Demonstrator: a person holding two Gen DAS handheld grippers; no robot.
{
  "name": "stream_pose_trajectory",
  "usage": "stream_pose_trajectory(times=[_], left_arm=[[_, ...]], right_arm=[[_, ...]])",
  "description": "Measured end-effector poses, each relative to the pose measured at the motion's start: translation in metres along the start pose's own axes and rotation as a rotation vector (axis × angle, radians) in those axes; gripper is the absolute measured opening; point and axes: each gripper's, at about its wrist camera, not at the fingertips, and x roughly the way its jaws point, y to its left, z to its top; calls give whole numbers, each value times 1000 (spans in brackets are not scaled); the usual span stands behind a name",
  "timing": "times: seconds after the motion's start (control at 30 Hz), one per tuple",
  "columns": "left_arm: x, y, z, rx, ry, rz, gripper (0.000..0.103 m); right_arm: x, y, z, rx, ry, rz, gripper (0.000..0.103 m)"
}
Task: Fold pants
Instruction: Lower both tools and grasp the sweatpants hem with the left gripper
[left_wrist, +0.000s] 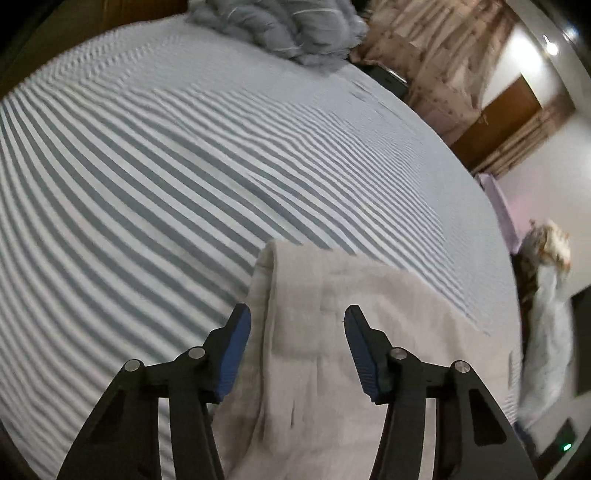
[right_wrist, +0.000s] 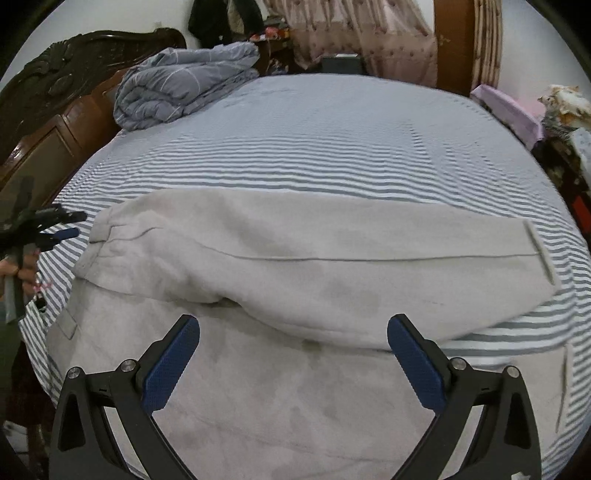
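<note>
Pants (right_wrist: 295, 258) lie half-folded on the bed (right_wrist: 332, 122); I hover my left gripper (left_wrist: 297, 325) half-open, right gripper (right_wrist: 293, 332) wide, both empty, ready to pinch.

The pants (right_wrist: 295, 266) ran off the bottom edge; the left hand-held gripper (right_wrist: 72, 224) was blurred, its jaws unreadable.

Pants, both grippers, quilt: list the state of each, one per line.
pants: spread flat on the striped bed sheet, one leg folded over the other
left gripper: open above the pants, gripping nothing
right gripper: open above the pants, gripping nothing
quilt: bundled by the headboard
</note>
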Motion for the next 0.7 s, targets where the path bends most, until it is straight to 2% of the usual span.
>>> stream_pose_trajectory(times=[0.07,0.27,0.43,0.5,0.53,0.57,0.63,0.7], left_arm=[[11,4,8,-12,17,-29,52],[39,10,25,-41,62,-121,41],[51,26,31,-136,40,-240,32],[55,32,25,-184,10,-281,24],[57,35,22,-202,-10,-294,22],[59,37,21,-204,-25,-289,18],[59,37,16,-168,-70,-263,12],[59,34,12,-122,-107,-248,11]], right_arm=[[12,1,7,1,18,12,99],[38,1,32,7,39,28,97],[59,3,50,-34,55,28,97],[73,3,61,-66,69,30,96],[83,3,69,-84,82,38,89],[94,4,78,-100,101,51,79],[118,5,99,-137,142,75,63],[136,9,118,-198,171,95,58]])
